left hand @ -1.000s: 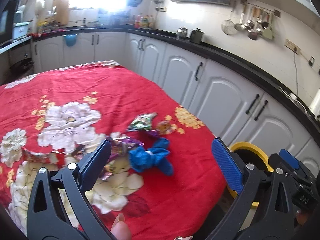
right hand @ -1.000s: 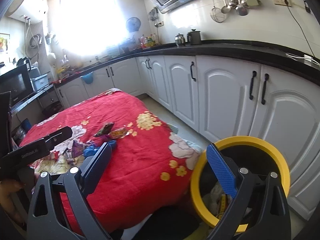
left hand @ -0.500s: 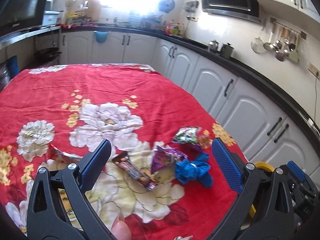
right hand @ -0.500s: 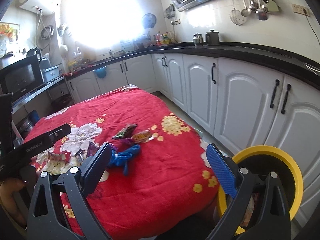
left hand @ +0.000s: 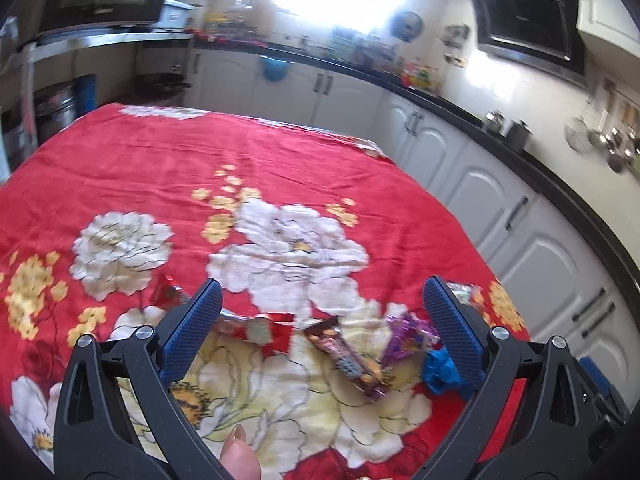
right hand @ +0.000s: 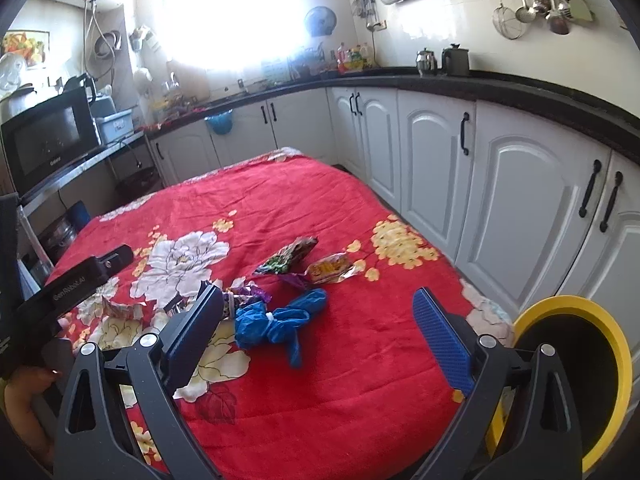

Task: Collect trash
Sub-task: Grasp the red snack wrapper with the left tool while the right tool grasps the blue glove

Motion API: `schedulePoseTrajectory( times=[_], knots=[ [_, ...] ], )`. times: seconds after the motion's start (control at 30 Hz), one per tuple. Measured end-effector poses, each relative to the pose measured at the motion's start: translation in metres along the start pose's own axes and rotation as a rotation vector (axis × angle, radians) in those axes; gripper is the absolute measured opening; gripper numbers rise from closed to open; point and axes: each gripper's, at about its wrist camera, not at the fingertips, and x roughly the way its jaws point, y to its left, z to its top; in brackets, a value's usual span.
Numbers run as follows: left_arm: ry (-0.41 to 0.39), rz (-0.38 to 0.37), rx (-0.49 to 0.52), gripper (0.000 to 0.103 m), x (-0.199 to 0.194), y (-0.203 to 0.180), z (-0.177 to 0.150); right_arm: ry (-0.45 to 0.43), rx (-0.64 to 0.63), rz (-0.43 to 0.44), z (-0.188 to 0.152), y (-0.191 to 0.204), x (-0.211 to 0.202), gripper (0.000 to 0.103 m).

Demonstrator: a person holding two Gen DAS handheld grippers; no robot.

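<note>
Window (right hand: 224, 12) beyond jaws blown out, backlit glare; left wrist view motion-blurred; strong fisheye bending at edges; corners black.

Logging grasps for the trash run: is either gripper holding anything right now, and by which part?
Nothing is held. The left gripper and the right gripper are both open and empty above the red tablecloth.

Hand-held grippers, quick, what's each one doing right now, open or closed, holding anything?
Left hand-held gripper: open, holding nothing, above the wrappers on the red cloth.
Right hand-held gripper: open, holding nothing, above the blue crumpled bag.
</note>
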Motion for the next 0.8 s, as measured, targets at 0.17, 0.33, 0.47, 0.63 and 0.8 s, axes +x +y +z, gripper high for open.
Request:
schedulePoseTrajectory(
  times=[0.17, 0.33, 0.47, 0.63, 0.8],
  knots=[
    [0.023, 0.043, -0.094, 0.092, 0.007, 0.02, -0.003, 0.045, 0.002, 0.018, -0.002, 0.006, 0.021, 0.093],
    [0.07, 0.053, -0.189, 0.092, 0.017, 0.039, -0.011, 0.092, 0.011, 0.021, -0.007, 0.007, 0.042, 0.087],
    [0.112, 0.037, -0.256, 0.092, 0.028, 0.053, -0.015, 0.126, 0.014, 0.017, -0.012, 0.005, 0.057, 0.077],
    [0.147, 0.019, -0.311, 0.092, 0.04, 0.064, -0.017, 0.158, 0.018, 0.019, -0.018, 0.004, 0.071, 0.068],
    [0.18, 0.026, -0.343, 0.075, 0.054, 0.07, -0.017, 0.186, 0.029, 0.034, -0.021, 0.004, 0.082, 0.061]
  ],
)
